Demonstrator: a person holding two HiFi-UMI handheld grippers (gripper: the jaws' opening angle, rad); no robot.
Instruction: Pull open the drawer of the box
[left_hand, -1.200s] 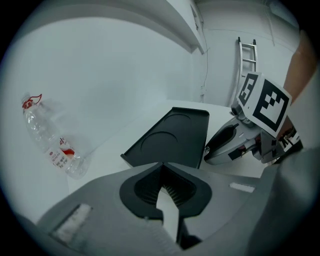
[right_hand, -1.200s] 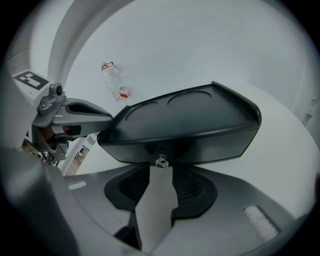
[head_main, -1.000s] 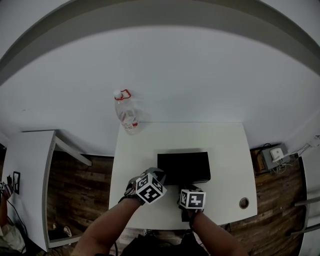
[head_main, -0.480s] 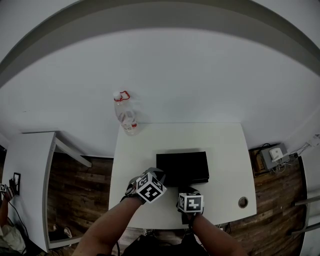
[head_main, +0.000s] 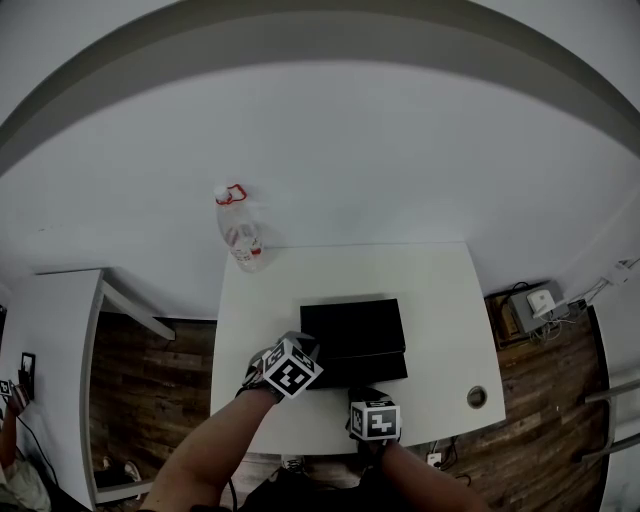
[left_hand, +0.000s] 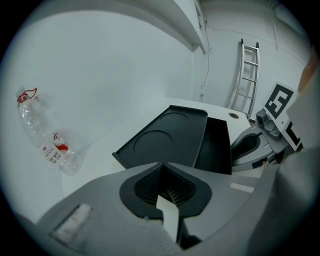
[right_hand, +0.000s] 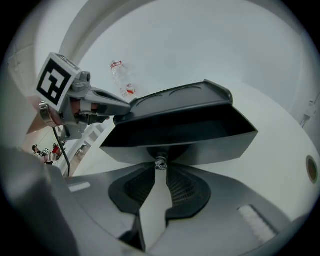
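Observation:
A flat black box (head_main: 350, 328) lies on the white table (head_main: 440, 300). Its drawer (head_main: 362, 369) stands partly out toward the near edge, showing its dark inside (right_hand: 175, 132). My right gripper (right_hand: 160, 168) is shut on the small metal drawer knob (right_hand: 160, 163) at the middle of the drawer front; in the head view the right gripper (head_main: 367, 392) sits just before the drawer. My left gripper (head_main: 303, 346) is shut with nothing between its jaws, and its tips rest against the box's near-left corner (right_hand: 124, 107). In the left gripper view the box (left_hand: 167, 132) and open drawer (left_hand: 215, 147) lie just ahead.
A clear plastic bottle (head_main: 237, 230) with a red cap ring stands at the table's far-left corner. A round cable hole (head_main: 477, 397) is near the right front. A white side table (head_main: 60, 340) stands to the left, a ladder (left_hand: 248, 75) leans on the wall.
The right gripper's jaws have closed on the knob and drawn back toward the near edge, and the drawer has slid out of the box. The left gripper stays at the box corner.

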